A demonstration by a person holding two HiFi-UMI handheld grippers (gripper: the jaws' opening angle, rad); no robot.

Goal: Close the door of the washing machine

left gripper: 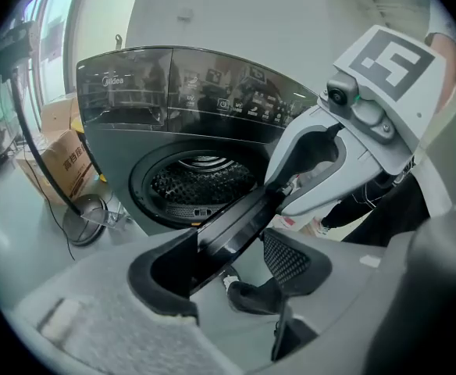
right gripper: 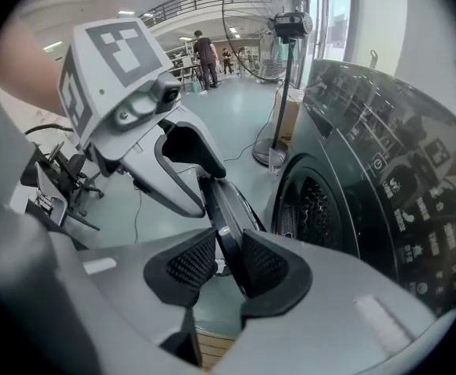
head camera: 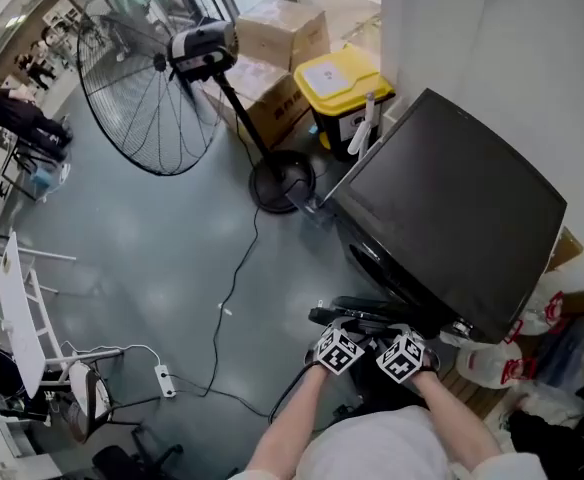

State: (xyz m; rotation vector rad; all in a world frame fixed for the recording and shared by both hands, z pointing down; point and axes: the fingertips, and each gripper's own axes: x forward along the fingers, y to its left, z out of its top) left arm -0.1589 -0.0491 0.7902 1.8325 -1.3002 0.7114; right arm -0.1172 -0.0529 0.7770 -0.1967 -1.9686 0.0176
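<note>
Standing by the white wall is the big dark washing machine (head camera: 452,203), and its round drum hole (left gripper: 201,180) is open to see. Next in size is a tall black fan (head camera: 142,88) on the grey floor (head camera: 152,268), off to the machine's far side. Brown cardboard boxes (head camera: 282,30) sit behind the fan's pole, and a bin with a yellow lid (head camera: 344,83) stands next to them, near the machine's corner. The door (left gripper: 228,233) of the washing machine hangs open, sticking out from the front toward the person, and its thin rim runs up between both tools. The left gripper (left gripper: 226,270) has its jaws spread very wide. The door rim goes through the gap on the left jaw's side, and the bumpy right pad (left gripper: 289,258) is clear of it, so it is not squeezing anything. The right gripper (right gripper: 228,266) has its two bumpy pads (right gripper: 190,262) pressed onto the door rim, one on each side. The two grippers are side by side, close together.
</note>
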